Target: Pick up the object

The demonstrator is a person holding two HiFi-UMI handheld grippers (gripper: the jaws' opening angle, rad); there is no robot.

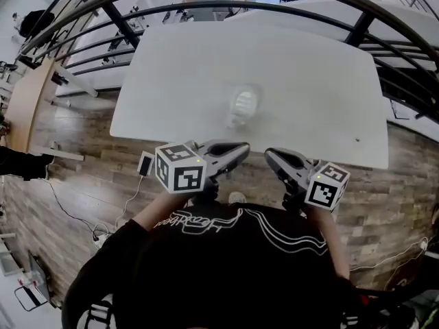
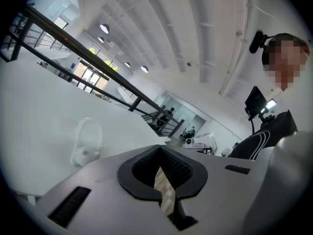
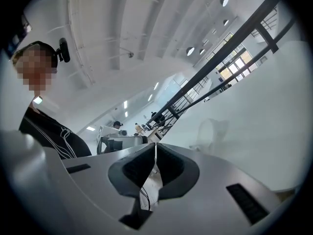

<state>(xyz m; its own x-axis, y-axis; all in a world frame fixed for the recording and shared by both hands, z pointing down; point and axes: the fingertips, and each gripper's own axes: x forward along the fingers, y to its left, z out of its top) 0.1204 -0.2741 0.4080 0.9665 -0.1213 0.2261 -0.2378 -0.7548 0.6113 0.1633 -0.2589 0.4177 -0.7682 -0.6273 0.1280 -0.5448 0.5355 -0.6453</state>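
Note:
A small clear, whitish object (image 1: 243, 105) stands on the white table (image 1: 171, 81), a little back from its near edge; blur hides its exact form. It also shows at the left of the left gripper view (image 2: 87, 141) and at the right of the right gripper view (image 3: 211, 133). My left gripper (image 1: 243, 149) and right gripper (image 1: 269, 154) hang side by side at the table's near edge, short of the object and apart from it. In its own view the left gripper (image 2: 160, 148) has its jaws together with nothing between them. The right gripper (image 3: 155, 146) is likewise shut and empty.
A black curved railing (image 1: 288, 9) runs behind the table. Below the table's near edge is wooden floor (image 1: 89, 177), with a white power adapter (image 1: 145, 163) and cables on it. A wooden bench (image 1: 27, 101) stands at the far left. People are far off beyond the railing.

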